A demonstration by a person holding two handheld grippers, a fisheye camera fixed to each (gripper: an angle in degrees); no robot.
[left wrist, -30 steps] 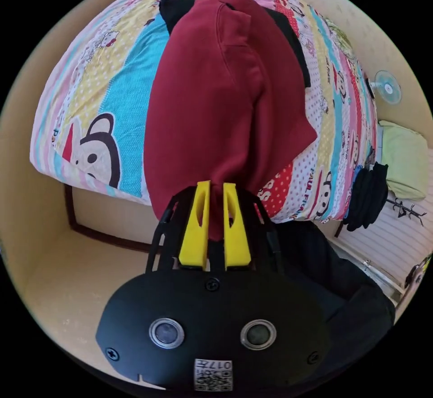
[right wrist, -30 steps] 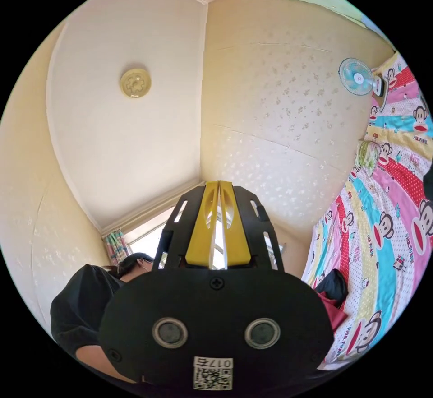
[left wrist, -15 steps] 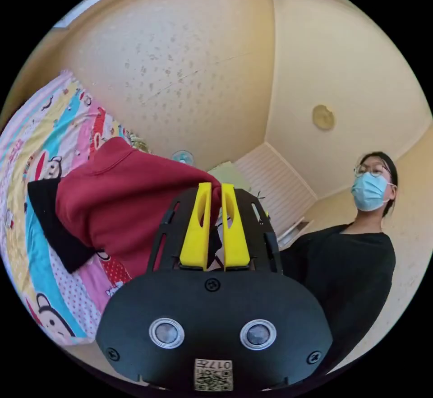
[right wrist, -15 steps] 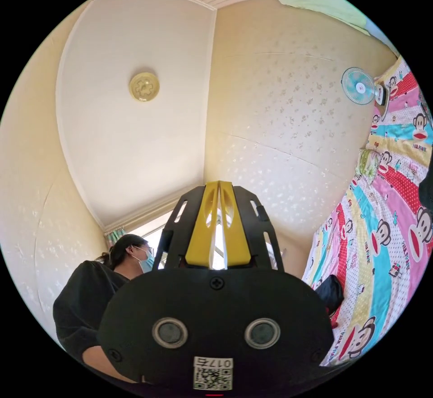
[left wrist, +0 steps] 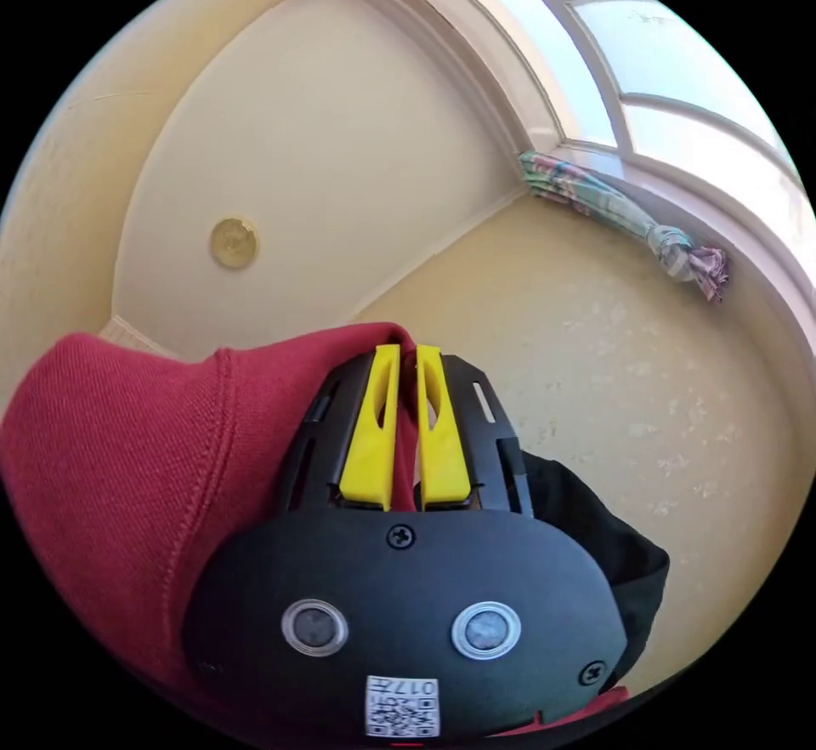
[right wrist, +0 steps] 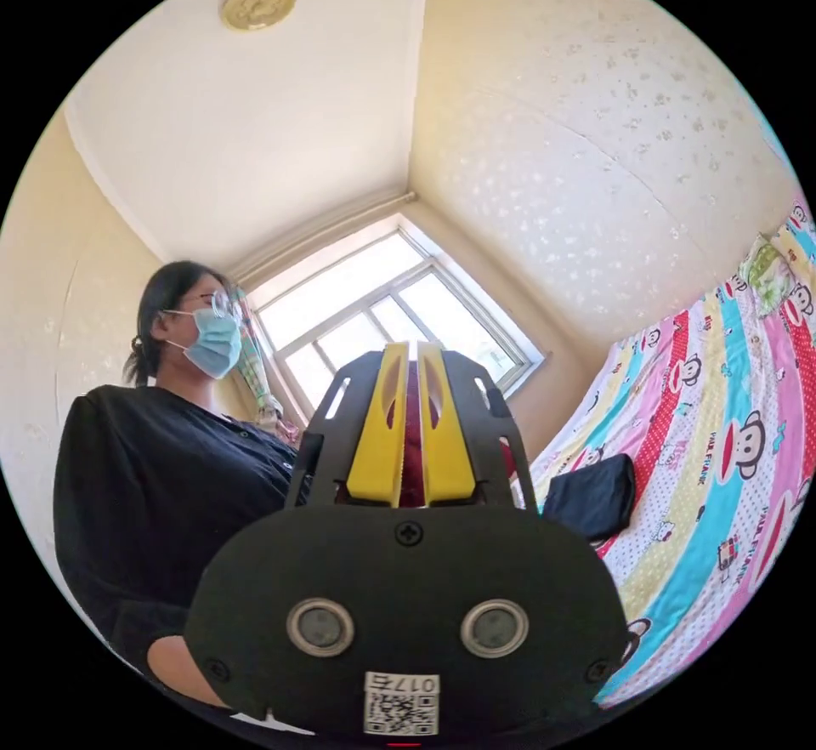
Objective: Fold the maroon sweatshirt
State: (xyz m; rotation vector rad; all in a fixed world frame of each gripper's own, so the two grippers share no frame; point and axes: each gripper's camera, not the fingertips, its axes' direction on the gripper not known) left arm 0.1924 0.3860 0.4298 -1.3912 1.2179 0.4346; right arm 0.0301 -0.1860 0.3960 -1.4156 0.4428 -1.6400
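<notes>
The sweatshirt was maroon, with a fine knit weave. Each tool had yellow jaws in black housing. The bedspread carried pink, yellow, turquoise and red dotted stripes with cartoon monkeys. A black garment lay on it. The walls were cream, faintly speckled.

Coarse matt knit cloth of the maroon sweatshirt; smooth yellow plastic jaws; printed cloth bedspread.

Sweatshirt bunched left of the left gripper, pinched between its fingers. Bed right of the right gripper, person left, window behind.
</notes>
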